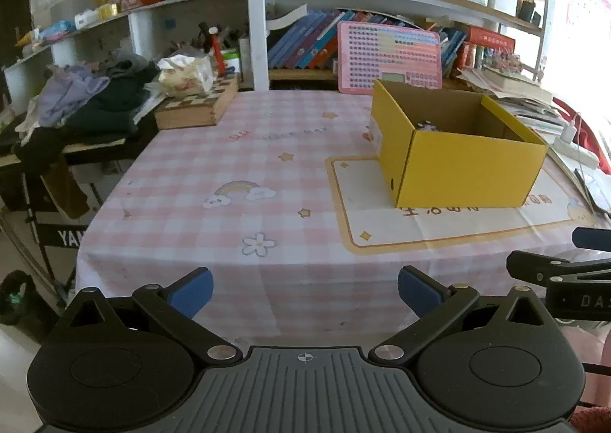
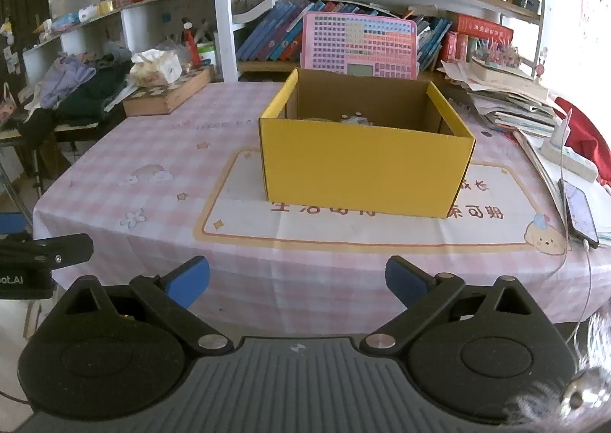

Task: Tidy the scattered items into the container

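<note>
Nearest us, our left tongs (image 1: 305,293) and right tongs (image 2: 298,286) both hang released and empty over the table (image 2: 305,280) edge. We see no loose items on the checked tablecloth (image 1: 248,165). Beyond, the yellow cardboard box (image 2: 362,169) holds something small (image 2: 357,119), so the tidying looks finished.

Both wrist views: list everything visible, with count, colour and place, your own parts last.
Cardboard box: one, yellow, open, on the printed mat; some small items inside, unclear.
Tablecloth: one, pink checked, covering the table.
Button board: one, pink, leaning behind the box.
Chessboard case: one, wooden, table's far left corner.
Phone: one, dark, plugged in, table's right edge.
Clothes pile: purple and dark, left side table.
Books: many, shelf behind.
Left tongs: blue pads, open, empty.
Right tongs: blue pads, open, empty.
</note>
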A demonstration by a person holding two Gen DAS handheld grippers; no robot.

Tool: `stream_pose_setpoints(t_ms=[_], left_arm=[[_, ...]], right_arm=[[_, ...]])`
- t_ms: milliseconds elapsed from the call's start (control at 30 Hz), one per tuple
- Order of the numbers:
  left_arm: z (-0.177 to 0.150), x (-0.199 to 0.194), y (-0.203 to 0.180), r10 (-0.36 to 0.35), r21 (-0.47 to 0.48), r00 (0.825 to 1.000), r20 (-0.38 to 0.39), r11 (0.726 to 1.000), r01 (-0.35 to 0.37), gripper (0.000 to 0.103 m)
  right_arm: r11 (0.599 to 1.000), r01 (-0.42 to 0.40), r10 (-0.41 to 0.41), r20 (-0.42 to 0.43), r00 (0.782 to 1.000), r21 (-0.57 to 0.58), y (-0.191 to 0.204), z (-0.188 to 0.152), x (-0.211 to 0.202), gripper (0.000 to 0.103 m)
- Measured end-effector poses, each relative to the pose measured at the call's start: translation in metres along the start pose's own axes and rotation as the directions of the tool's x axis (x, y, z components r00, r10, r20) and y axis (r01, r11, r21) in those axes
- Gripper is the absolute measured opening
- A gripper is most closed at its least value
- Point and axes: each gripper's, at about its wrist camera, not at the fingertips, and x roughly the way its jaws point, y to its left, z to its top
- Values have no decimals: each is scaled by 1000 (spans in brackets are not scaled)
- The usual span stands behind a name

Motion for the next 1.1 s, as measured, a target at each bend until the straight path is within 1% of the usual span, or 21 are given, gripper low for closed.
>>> stream_pose_setpoints(t_ms=[800, 1100], left_arm=[[-2, 2, -1, -4, -4, 1000, -19, 1000, 4, 103], [-4, 2, 1, 0, -8, 1000, -24, 1000, 0, 103]], right_arm=[[1000, -9, 9, -7, 1000, -5, 2, -1, 3, 100], [1000, -20, 20, -13, 1000, -15, 10, -2, 5, 100]])
